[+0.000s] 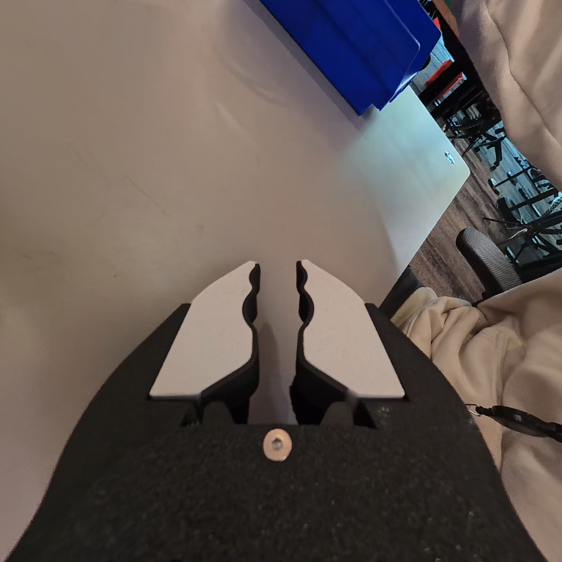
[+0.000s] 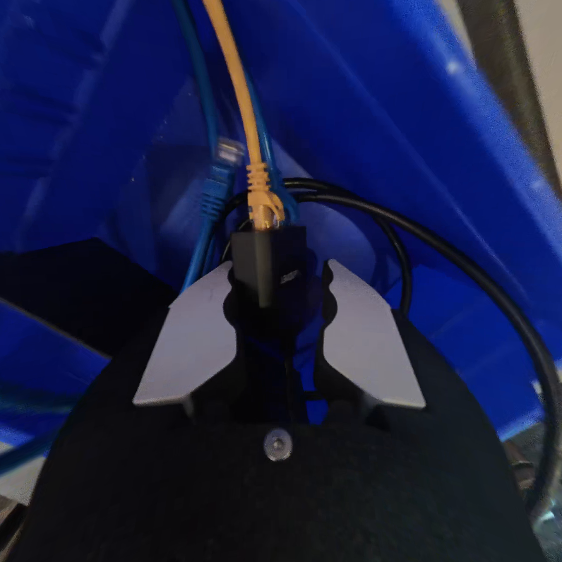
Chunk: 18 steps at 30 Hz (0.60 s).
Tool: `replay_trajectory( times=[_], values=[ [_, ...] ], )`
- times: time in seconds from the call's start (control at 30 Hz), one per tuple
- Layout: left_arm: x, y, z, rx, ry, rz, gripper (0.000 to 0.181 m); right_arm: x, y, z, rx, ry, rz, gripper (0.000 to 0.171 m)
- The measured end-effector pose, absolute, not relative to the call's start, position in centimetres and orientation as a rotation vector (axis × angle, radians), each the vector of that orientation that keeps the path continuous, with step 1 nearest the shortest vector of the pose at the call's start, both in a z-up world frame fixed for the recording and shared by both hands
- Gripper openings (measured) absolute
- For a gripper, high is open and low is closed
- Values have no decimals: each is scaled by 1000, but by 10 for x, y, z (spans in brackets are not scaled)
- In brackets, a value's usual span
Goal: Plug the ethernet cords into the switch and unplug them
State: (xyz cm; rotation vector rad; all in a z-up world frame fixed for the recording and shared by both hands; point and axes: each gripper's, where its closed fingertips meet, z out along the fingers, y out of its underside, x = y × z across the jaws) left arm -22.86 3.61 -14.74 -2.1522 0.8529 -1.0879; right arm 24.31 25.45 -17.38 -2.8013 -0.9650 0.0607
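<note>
Black switch [image 2: 267, 258] between parted right gripper [image 2: 278, 267] fingers — left gripper [image 1: 278, 267] empty.

Office or lab workspace. White table [image 1: 182, 152] with blue bin [image 1: 359, 45]; office chair [image 1: 486, 264] and wood-look floor [image 1: 450, 252] beyond.

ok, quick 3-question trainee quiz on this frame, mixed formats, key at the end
1. True or false: the left gripper holds a cable.
2. Which cable is plugged into the black switch? A) yellow cable B) the loose blue cable end C) neither
3. Fill in: the right gripper works inside a ____ bin.

Key: 1 false, it is open over the bare table. 2 A. 3 blue.
</note>
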Motion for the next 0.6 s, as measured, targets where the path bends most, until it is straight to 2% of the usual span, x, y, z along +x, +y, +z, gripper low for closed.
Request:
replay_trajectory(
  times=[0.1, 0.23, 0.4, 0.5, 0.53, 0.6],
  values=[
    [-229, 39, -136, -2085, 851, -1078, 23, 249, 257, -149, -2749, -924, 29, 64],
    [-235, 44, -123, -1998, 888, -930, 30, 262, 252, -98, -2636, -870, -80, 61],
    [-252, 51, -104, -1894, 854, -685, 35, 279, 225, -7, -2419, -660, -298, 60],
    [-279, 61, -88, -1847, 764, -527, 35, 254, 181, 44, -2204, -455, -259, 55],
    [-291, 65, -81, -1833, 718, -474, 32, 245, 160, 52, -2147, -381, -237, 54],
    [-318, 71, -67, -1805, 608, -405, 21, 230, 115, 53, -2047, -161, -150, 41]
  ],
)
